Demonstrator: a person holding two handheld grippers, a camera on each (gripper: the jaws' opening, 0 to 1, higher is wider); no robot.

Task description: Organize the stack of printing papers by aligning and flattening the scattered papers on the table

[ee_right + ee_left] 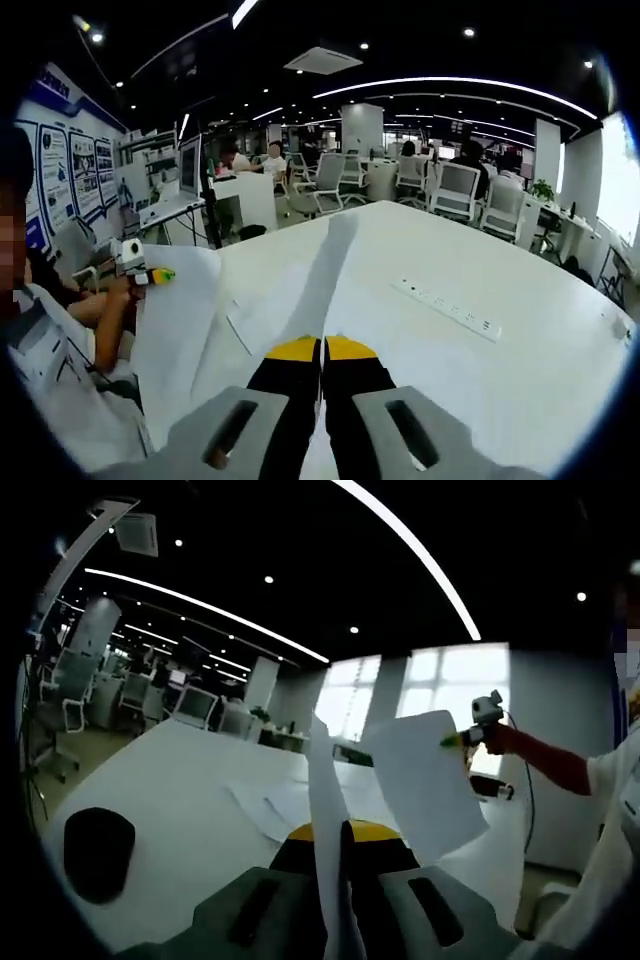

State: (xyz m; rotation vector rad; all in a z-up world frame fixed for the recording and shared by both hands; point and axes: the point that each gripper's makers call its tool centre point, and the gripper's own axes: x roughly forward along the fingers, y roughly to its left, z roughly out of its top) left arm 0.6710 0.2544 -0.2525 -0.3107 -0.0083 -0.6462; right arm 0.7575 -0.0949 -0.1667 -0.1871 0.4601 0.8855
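Two sheets are held clear of the desk point(520, 300), one in each hand-held gripper. The left hand-held gripper point(335, 855) is pressed together on a sheet point(325, 810) seen edge-on, rising between its jaws. The right hand-held gripper point(322, 365) is likewise closed on a sheet point(330, 265), also presented edge-on. In the left gripper view the right-hand sheet appears face-on, pinched at one corner. Both sheets are judged to be raised so that they can be brought together and squared before being laid flat. Further papers point(275, 805) lie scattered on the desk beyond the jaws. Their number and overlap cannot be made out. A power strip point(445, 305) lies on the desk. The lower edges of both held sheets are hidden by the jaws.
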